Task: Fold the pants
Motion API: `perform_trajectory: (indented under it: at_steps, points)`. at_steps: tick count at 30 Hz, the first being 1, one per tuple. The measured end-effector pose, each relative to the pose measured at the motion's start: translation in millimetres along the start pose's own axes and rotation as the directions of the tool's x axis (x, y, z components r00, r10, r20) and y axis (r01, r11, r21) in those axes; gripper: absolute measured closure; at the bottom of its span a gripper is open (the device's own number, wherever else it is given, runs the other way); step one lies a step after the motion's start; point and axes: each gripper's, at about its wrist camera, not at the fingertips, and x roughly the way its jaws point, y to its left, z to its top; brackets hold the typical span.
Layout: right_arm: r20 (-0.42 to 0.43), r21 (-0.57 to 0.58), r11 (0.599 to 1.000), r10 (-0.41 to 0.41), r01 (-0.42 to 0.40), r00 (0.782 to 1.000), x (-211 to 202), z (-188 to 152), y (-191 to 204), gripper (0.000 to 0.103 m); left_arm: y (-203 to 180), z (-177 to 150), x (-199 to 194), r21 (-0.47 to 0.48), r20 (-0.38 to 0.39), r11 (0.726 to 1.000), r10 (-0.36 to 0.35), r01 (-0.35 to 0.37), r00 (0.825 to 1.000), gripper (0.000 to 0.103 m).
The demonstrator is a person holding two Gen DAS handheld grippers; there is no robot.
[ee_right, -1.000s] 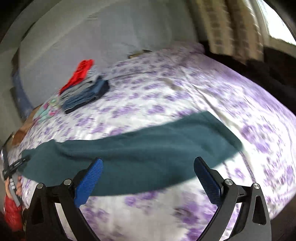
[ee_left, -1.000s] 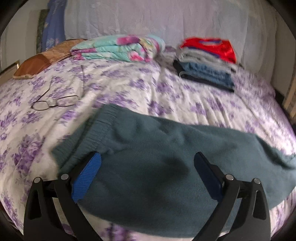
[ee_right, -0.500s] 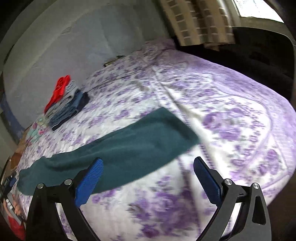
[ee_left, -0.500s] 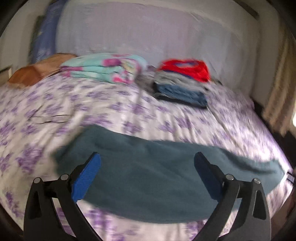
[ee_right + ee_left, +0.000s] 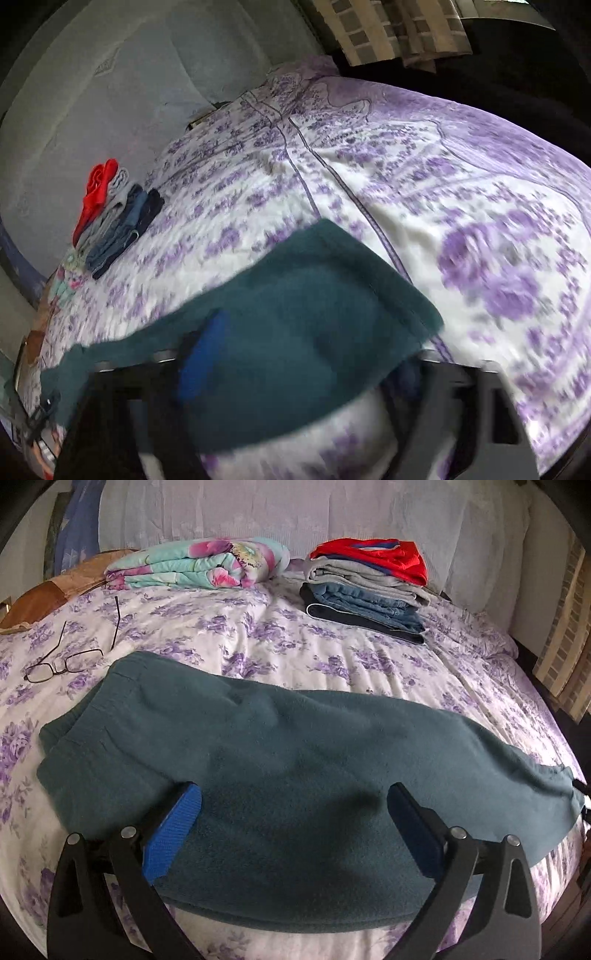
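Observation:
Dark teal fleece pants (image 5: pixel 288 753) lie flat across the bed, folded lengthwise, waistband at the left, leg ends at the right. My left gripper (image 5: pixel 293 834) is open, just above the pants' near edge toward the waist half. In the right wrist view the pants (image 5: pixel 295 332) run from lower left to the leg end at centre. My right gripper (image 5: pixel 303 369) is open and low over that leg end; cloth covers part of its right finger. The view is blurred.
The bed (image 5: pixel 332 657) has a white sheet with purple flowers. Eyeglasses (image 5: pixel 62 661) lie at the left near the waistband. A folded floral blanket (image 5: pixel 199 565) and a stack of folded clothes (image 5: pixel 365 583) sit at the back. The stack shows in the right view (image 5: pixel 114 218).
The left gripper has dropped closer to the pants' near edge. The right gripper has moved along the leg to its end and lowered until the cloth lies between its fingers.

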Motion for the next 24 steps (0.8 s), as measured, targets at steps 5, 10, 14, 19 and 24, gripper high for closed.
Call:
perform_trajectory:
  at_steps: [5,10,14,19,24]
  points:
    - [0.016,0.083,0.991,0.103,-0.104,0.995,5,-5,-11,0.093,1,1,0,-0.006,0.005,1.000,-0.012,0.012,1.000,0.005]
    - [0.070,0.094,0.990,0.103,-0.110,0.992,-3,-8,-10,0.095,2,1,0,-0.011,0.007,1.000,-0.016,0.016,1.000,0.005]
    - [0.162,-0.043,0.997,0.074,-0.068,0.984,-27,-3,32,0.095,4,-1,-6,-0.027,0.025,1.000,0.006,-0.005,1.000,0.005]
    - [0.190,-0.282,0.959,0.100,-0.043,0.977,-44,1,119,0.095,17,-8,-36,-0.062,0.106,0.995,0.079,-0.073,0.991,0.005]
    - [0.084,-0.628,0.776,0.139,-0.055,0.987,-26,-54,246,0.090,54,-5,-64,-0.149,0.123,0.987,0.084,-0.065,0.989,0.005]
